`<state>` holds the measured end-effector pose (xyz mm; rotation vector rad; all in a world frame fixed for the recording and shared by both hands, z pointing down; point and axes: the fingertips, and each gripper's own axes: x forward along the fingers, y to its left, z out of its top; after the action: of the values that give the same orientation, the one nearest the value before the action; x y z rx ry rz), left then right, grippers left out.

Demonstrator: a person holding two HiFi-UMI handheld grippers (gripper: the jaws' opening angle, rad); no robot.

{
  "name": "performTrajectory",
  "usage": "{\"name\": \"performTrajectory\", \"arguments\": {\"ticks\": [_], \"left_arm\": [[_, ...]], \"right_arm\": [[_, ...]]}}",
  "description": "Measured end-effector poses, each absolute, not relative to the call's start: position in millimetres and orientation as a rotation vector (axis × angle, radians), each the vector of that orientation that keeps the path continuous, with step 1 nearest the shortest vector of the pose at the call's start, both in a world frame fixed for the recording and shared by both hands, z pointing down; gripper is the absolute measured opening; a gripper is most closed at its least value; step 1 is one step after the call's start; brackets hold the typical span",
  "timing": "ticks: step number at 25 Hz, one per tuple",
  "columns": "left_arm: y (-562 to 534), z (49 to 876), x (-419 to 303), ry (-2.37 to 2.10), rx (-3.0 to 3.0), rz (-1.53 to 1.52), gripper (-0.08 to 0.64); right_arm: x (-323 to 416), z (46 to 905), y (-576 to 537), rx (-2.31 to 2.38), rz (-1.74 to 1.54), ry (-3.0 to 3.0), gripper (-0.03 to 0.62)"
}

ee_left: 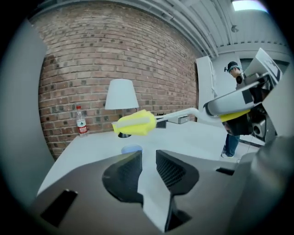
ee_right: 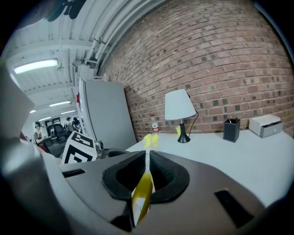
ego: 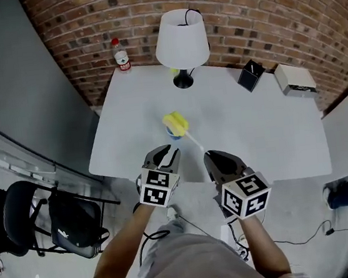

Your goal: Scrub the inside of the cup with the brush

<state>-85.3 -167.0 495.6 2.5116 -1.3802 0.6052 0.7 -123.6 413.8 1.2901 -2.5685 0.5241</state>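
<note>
Right gripper view: right gripper (ee_right: pixel 147 156) jaws clamped on brush (ee_right: pixel 143 190) handle; left gripper (ee_left: pixel 149 156) jaws slightly apart, empty.

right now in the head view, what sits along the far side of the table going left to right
water bottle -> lamp -> black pen holder -> white box
</note>
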Motion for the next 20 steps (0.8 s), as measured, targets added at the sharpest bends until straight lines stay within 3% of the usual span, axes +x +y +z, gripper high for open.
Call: {"name": "performTrajectory", "arguments": {"ticks": [12, 20], "left_arm": [[-94.5, 439.1, -76.8, -1.522, 2.479, 0.443, 0.009], [-60.3, 432.1, -64.2, -1.528, 2.466, 0.407, 0.006]], "right_arm": [[-8.4, 407.8, -75.7, 1.253, 0.374, -2.582, 0.025], [-1.1, 405.9, -50.5, 1.255, 0.318, -2.577, 0.025]]}}
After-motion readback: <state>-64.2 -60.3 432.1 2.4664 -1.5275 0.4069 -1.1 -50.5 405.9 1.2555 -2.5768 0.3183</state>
